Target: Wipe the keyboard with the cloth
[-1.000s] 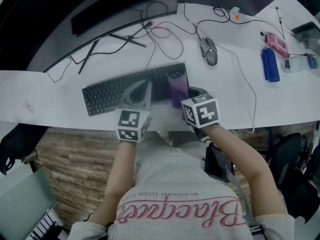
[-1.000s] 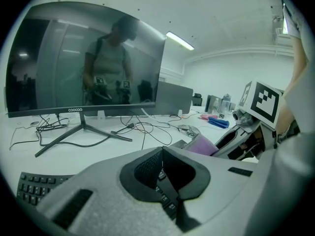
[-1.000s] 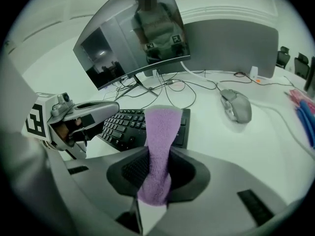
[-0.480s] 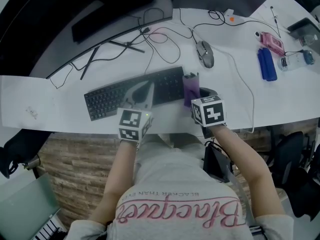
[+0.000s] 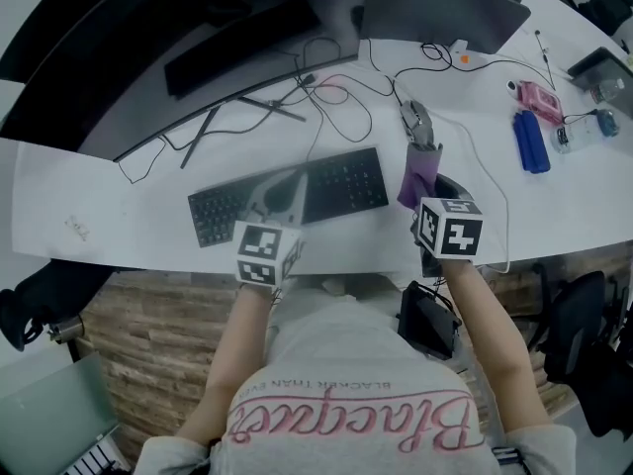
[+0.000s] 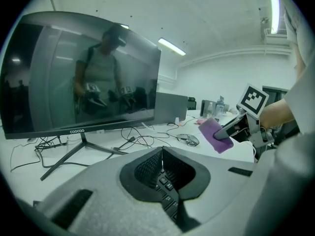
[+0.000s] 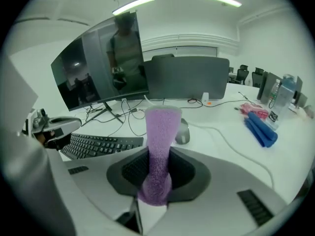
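The black keyboard [image 5: 336, 181] lies slantwise near the table's front edge. My left gripper [image 5: 282, 188] rests on its middle, jaws shut with nothing between them; in the left gripper view keys [image 6: 167, 193] show just under the joined tips [image 6: 162, 151]. My right gripper [image 5: 427, 191] is shut on the purple cloth [image 5: 419, 166] and holds it upright in the air just past the keyboard's right end, in front of the mouse [image 5: 417, 122]. The right gripper view shows the cloth [image 7: 161, 127] standing up between the jaws, with the keyboard [image 7: 98, 144] to its left.
A wide monitor [image 5: 148, 57] and a second screen [image 5: 440, 8] stand at the back, with loose cables [image 5: 326, 87] between them and the keyboard. A blue item [image 5: 531, 140] and a pink item [image 5: 541, 97] lie at the right. The table's front edge [image 5: 148, 255] runs just behind both grippers.
My right gripper has carried the cloth rightward off the keyboard's right end and lifted it toward the mouse. My left gripper has stayed on the keyboard.
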Motion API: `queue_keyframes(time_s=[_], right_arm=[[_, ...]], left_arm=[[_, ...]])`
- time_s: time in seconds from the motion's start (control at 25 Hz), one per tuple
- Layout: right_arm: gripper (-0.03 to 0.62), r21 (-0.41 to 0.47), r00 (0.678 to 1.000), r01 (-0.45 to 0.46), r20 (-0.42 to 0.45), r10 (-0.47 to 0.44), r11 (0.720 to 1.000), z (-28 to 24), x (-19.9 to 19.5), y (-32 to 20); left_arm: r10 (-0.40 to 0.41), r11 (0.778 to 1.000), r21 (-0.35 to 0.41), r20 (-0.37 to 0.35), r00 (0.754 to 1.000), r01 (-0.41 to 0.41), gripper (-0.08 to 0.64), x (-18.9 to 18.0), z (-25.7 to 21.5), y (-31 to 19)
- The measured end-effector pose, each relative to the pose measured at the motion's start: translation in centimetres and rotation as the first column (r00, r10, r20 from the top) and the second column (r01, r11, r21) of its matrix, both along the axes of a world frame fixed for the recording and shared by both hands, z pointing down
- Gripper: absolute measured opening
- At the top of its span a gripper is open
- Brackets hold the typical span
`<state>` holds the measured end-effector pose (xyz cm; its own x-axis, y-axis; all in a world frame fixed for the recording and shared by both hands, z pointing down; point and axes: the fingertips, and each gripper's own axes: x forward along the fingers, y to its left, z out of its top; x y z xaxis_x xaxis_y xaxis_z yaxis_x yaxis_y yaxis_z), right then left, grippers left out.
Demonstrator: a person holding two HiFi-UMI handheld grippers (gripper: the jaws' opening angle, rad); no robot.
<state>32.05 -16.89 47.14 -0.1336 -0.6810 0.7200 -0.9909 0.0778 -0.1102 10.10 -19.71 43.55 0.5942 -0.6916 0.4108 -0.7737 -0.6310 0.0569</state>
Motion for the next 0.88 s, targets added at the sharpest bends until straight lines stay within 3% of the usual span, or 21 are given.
queue_keyframes(time_s=[0.2, 0.44, 0.88], right_arm=[[0.086, 0.126, 1.0, -0.019, 0.02, 0.016, 0.992, -4.9, -1.6, -0.7], [0.086, 0.243, 0.998, 0.032, 0.044, -0.044, 0.969, -9.8, -5.6, -1.6], [0.086, 0.419, 0.974, 0.21, -0.007, -0.228, 0.883, -15.9, -15.8, -3.5]], left_arm=[[-0.008, 1.0, 0.02, -0.016, 1.0, 0.008, 0.005, -1.8, -1.2, 0.0], [-0.017, 0.999, 0.047, -0.036, 0.999, 0.019, 0.005, -3.4, -2.9, 0.2], [-0.037, 0.987, 0.154, -0.084, 0.996, 0.05, 0.005, -6.2, -8.4, 0.1]])
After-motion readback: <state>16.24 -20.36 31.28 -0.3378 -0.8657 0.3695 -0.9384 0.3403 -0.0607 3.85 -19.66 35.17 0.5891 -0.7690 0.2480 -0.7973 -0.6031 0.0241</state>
